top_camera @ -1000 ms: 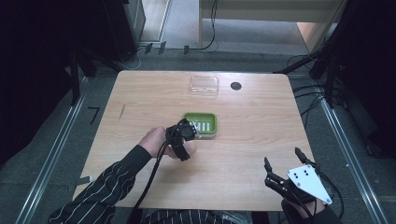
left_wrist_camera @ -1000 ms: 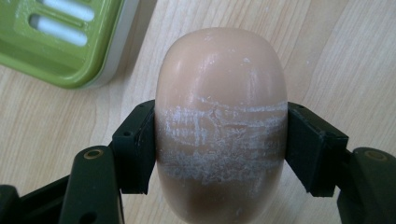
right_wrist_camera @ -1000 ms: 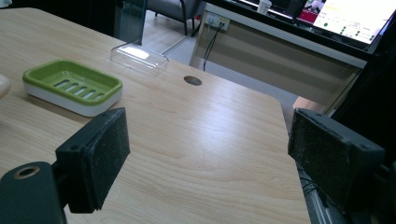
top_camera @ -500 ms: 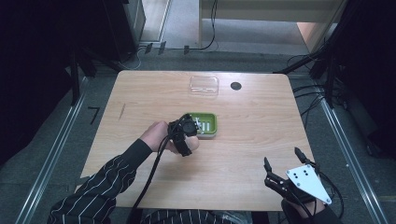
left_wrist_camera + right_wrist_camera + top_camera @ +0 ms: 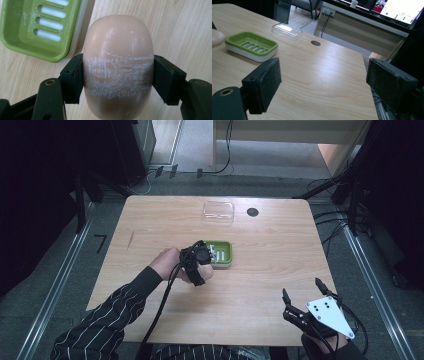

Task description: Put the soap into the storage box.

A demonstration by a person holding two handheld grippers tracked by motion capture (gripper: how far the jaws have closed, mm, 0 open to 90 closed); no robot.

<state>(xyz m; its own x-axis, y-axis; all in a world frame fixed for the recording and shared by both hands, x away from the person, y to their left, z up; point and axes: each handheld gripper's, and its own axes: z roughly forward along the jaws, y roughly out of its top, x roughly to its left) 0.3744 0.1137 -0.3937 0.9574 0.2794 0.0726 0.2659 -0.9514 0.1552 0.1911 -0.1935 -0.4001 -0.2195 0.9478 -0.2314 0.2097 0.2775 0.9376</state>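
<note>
Writing: no brand or label can be read on the soap [image 5: 118, 67] or the soap dish [image 5: 30, 47]; the monitor [image 5: 404, 8] behind the surface shows coloured panels too small to read.
Soap dish: a green slotted tray set in a white base, standing on the wooden surface [image 5: 260, 270] near its middle; nothing lies in the tray, and white residue speckles its floor.
Clear lid: a see-through plastic cover [image 5: 218, 212] lies at the far edge of the surface, well apart from the dish; whether anything is in it cannot be told.
Dark disc: a small round dark spot [image 5: 253, 212] sits just beside the clear lid.
Soap: a pale peach oval bar with a band of white scuff marks across its middle, just beside the dish's near rim and above the wood.
Left hand-held gripper [image 5: 118, 80]: jaws closed on the soap, one pad pressed to each long side.
Right hand-held gripper [image 5: 323, 82]: jaws wide apart, nothing between them, at the near right corner of the surface, well apart from the dish.
View differences: the left gripper view gives the scuffs and the dish slots close up; the high view has the hand [image 5: 170, 262] and striped sleeve [image 5: 110, 315]; the right gripper view shows the dish's white base from the side.
</note>
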